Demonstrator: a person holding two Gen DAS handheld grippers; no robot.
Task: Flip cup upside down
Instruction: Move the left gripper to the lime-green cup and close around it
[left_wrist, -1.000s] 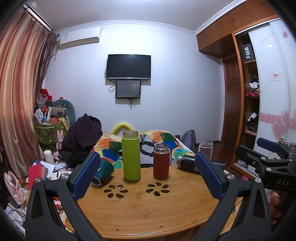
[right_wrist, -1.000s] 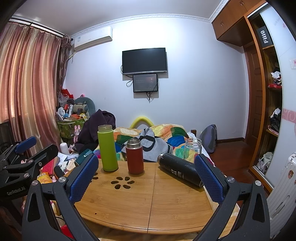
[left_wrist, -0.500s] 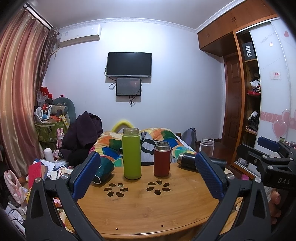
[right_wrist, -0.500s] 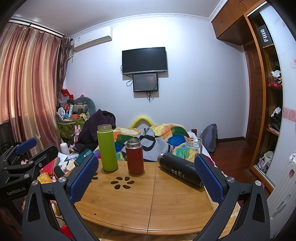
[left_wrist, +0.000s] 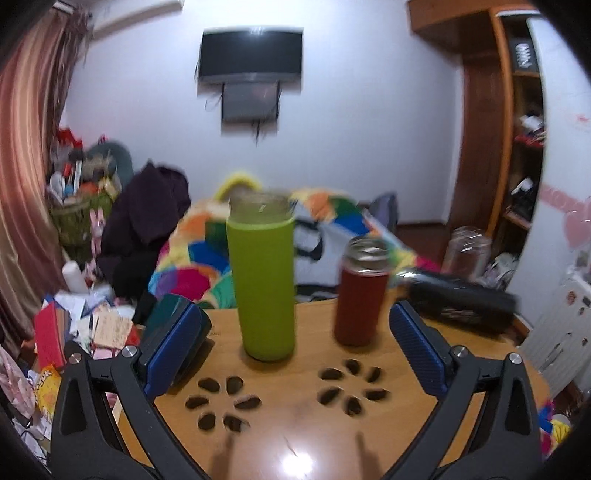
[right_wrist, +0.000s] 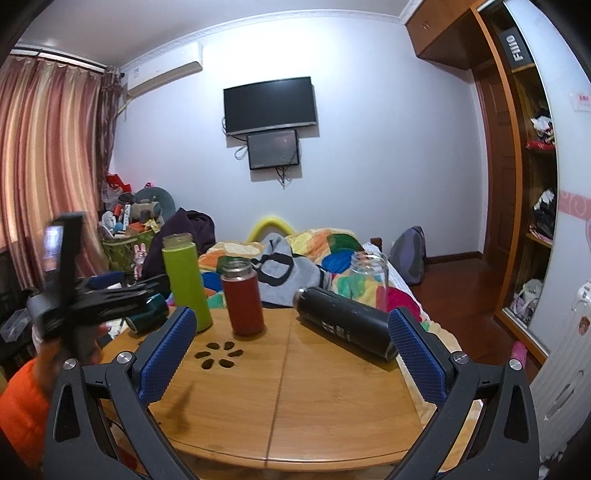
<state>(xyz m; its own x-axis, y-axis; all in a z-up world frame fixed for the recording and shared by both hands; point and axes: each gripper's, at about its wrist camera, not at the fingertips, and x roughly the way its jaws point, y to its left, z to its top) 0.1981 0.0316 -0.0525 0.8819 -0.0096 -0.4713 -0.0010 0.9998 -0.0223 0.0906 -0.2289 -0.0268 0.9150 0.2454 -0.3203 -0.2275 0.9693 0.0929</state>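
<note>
A tall green cup stands upright and lidless on the round wooden table, with a shorter red cup upright to its right. My left gripper is open and empty, low over the table, with the green cup just beyond its jaws. My right gripper is open and empty at the table's near side. In the right wrist view the green cup and red cup stand left of centre, and the left gripper's body reaches in from the left.
A black flask lies on its side at the table's right. A clear glass jar stands behind it. A dark teal cup lies at the table's left edge. A bed with a colourful quilt is beyond the table.
My left gripper has moved forward and down toward the green cup, blurring its view. It now reaches into the right wrist view. My right gripper has hardly moved.
</note>
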